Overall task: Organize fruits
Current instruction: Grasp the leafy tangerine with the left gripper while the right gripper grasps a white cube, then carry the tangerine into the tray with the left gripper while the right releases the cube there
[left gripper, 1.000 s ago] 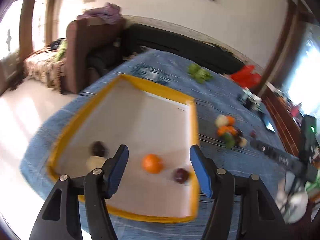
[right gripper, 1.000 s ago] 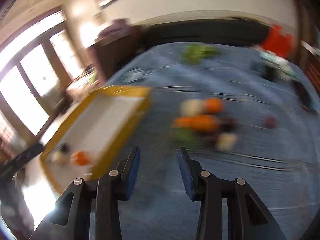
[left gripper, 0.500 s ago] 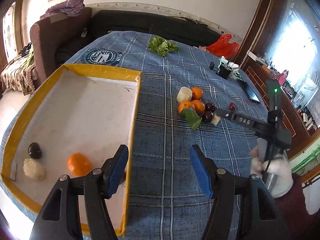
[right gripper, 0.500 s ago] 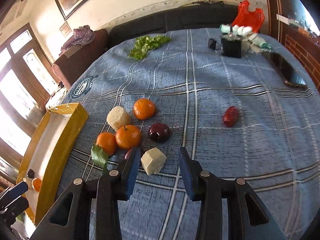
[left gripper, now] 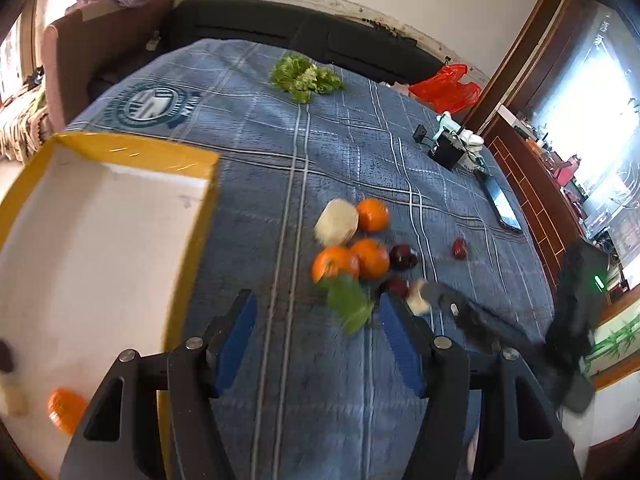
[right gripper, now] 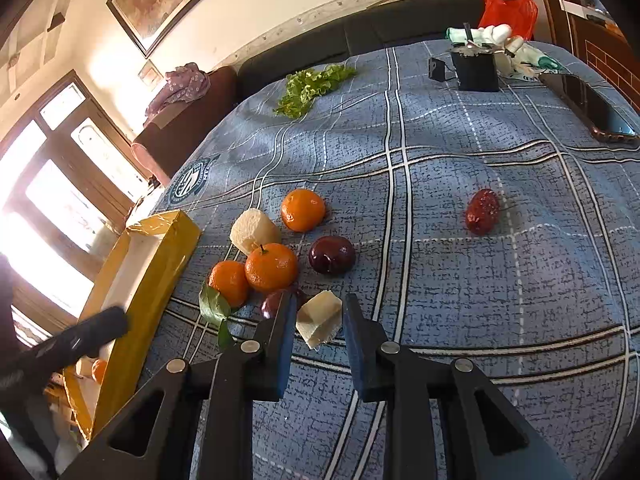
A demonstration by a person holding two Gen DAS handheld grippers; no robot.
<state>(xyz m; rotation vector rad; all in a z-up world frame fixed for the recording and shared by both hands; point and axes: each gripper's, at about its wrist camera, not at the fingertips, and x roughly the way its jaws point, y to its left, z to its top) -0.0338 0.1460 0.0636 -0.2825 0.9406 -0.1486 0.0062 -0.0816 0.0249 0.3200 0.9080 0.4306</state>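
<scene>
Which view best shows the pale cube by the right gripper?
The right wrist view: the pale cube sits sharp and unobstructed between the right gripper fingers. In the left wrist view the pale cube is blurred and partly hidden behind the right gripper.

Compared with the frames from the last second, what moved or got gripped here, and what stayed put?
The right gripper came down onto the pale cut chunk and its jaws have just been closing on it; the chunk sits between the pads. The left gripper, open and empty, swung from over the yellow tray toward the fruit pile on the blue cloth. The oranges, dark plum and red date have not shifted.
</scene>
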